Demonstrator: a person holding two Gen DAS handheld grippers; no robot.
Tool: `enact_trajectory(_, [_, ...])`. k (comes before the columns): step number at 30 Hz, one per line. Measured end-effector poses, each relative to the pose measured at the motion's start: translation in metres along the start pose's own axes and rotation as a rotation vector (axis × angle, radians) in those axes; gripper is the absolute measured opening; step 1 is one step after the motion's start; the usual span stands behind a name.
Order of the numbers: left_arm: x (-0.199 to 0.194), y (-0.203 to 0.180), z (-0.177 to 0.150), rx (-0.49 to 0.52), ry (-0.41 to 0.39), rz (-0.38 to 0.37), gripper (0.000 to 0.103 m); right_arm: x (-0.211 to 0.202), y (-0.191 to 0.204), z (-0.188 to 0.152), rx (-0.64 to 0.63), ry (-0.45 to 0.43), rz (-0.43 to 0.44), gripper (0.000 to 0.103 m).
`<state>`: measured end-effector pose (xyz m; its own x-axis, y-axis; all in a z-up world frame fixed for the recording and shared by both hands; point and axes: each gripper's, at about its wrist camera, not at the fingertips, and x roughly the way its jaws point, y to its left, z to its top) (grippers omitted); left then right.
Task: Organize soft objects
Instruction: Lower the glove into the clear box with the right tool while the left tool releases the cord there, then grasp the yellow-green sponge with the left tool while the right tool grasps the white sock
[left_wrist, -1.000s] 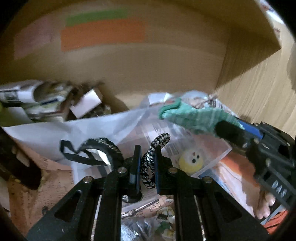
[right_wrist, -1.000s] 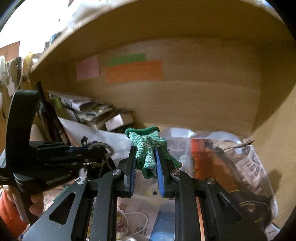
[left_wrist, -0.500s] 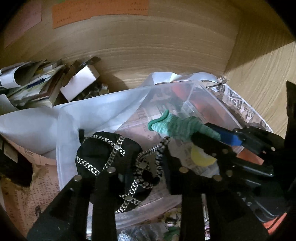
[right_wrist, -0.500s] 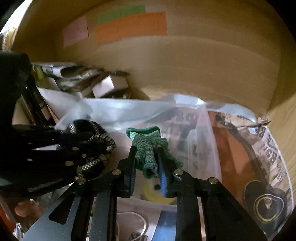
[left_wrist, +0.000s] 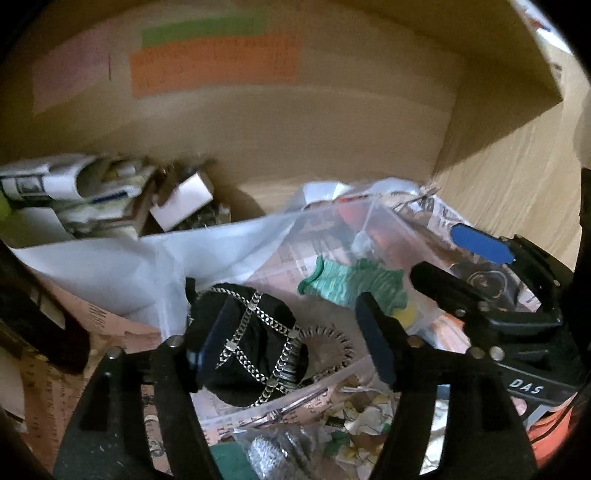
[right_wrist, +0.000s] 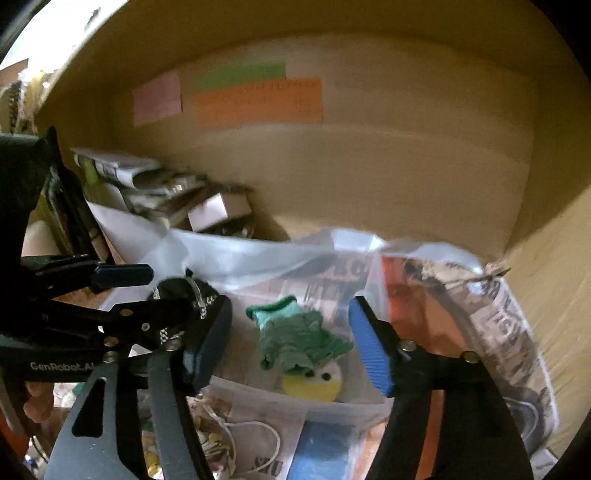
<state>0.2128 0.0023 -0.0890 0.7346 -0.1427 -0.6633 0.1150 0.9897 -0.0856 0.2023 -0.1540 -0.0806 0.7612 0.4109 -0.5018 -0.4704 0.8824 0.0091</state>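
- Left hand-held gripper (left_wrist: 291, 332): jaws spread wide, nothing between them. A black pouch with silver chain trim (left_wrist: 251, 347) lies just beyond and below the gap, loose, in the near-left part of a clear plastic container (left_wrist: 332, 384).
- Right hand-held gripper (right_wrist: 291, 343): jaws likewise spread wide, nothing clamped. Blue pads (right_wrist: 369, 350) face inward.
- Green knitted glove (right_wrist: 299, 336) lies crumpled inside the same container, apart from both pads. It rests on top of a small yellow and white plush toy with black dot eyes (right_wrist: 314, 380), partly covering it.
- From the left wrist view, the glove (left_wrist: 351, 282) sits to the right of the pouch, near but not clearly touching it.
- The container stands on printed newspaper (right_wrist: 517, 332); a translucent white sheet (left_wrist: 110, 266) drapes over its far-left rim.
- Farther left: a heap of folded papers and a small white box (left_wrist: 184, 201), blurred.
- Far end: the wooden back panel of the shelf (right_wrist: 406, 166), carrying 3 paper notes, pink (right_wrist: 157, 96), green (right_wrist: 242, 74) and orange (right_wrist: 258, 101). Writing on the orange one is unreadable.
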Motion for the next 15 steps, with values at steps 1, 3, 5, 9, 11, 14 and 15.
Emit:
enact_trajectory(1, [-0.007, 0.0, 0.0, -0.002, -0.015, 0.003, 0.069, -0.003, 0.0, 0.001, -0.003, -0.02, 0.009, 0.071])
enact_trajectory(3, [-0.019, 0.0, 0.0, -0.006, -0.04, 0.007, 0.069, -0.016, 0.0, 0.002, -0.003, -0.052, 0.006, 0.072])
enact_trajectory(5, [-0.035, 0.001, -0.002, -0.011, -0.078, 0.013, 0.074, -0.029, 0.001, 0.003, -0.004, -0.078, 0.012, 0.072])
enact_trajectory(9, [-0.068, 0.002, -0.013, -0.006, -0.171, 0.053, 0.092, -0.051, 0.004, -0.001, -0.007, -0.122, 0.025, 0.087])
enact_trajectory(11, [-0.081, 0.003, -0.02, 0.009, -0.198, 0.073, 0.097, -0.06, 0.009, -0.006, -0.021, -0.129, 0.027, 0.088])
enact_trajectory(14, [-0.092, 0.007, -0.035, 0.013, -0.203, 0.091, 0.099, -0.067, 0.014, -0.017, -0.038, -0.111, 0.044, 0.088])
enact_trajectory(15, [-0.094, 0.008, -0.04, 0.008, -0.196, 0.09, 0.099, -0.067, 0.015, -0.021, -0.04, -0.101, 0.048, 0.088])
